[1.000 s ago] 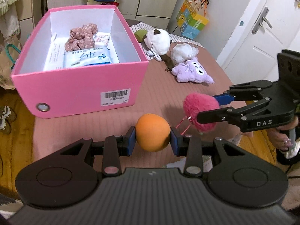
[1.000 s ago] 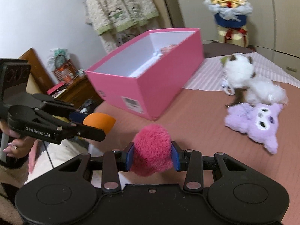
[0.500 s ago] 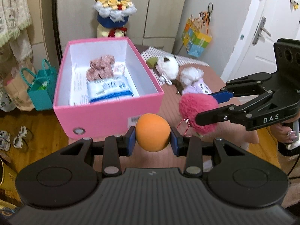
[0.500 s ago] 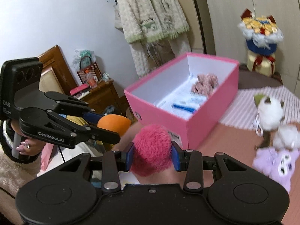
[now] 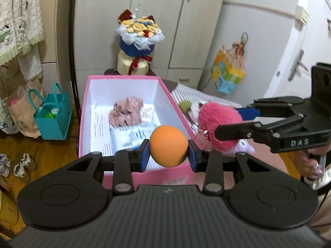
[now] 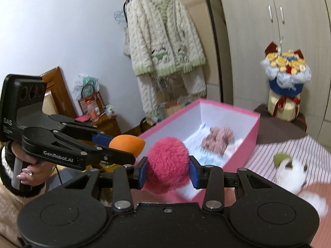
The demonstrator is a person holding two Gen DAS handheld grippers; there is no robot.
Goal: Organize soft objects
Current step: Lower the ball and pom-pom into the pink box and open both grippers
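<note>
My left gripper [image 5: 168, 152] is shut on an orange soft ball [image 5: 168, 145], held above the near end of the pink box [image 5: 91, 82]. My right gripper [image 6: 168, 170] is shut on a fuzzy pink pompom [image 6: 168, 163] with a small chain, just right of the box's near corner; it also shows in the left wrist view [image 5: 219, 128]. The orange ball also shows in the right wrist view [image 6: 127, 144]. The box holds a mauve knitted item [image 5: 126, 113] and a blue-white packet [image 5: 132, 134].
A white plush [image 6: 291, 173] and a green-tipped toy [image 5: 185, 105] lie on the striped cloth right of the box. A flower bouquet [image 5: 138, 33] stands behind the box. A teal bag [image 5: 51, 115] sits on the floor at left. A cardigan [image 6: 163, 39] hangs on the wall.
Both grippers have risen and moved forward with their objects; the orange ball now hangs over the box's near end, and the pompom is beside the box's right wall.
</note>
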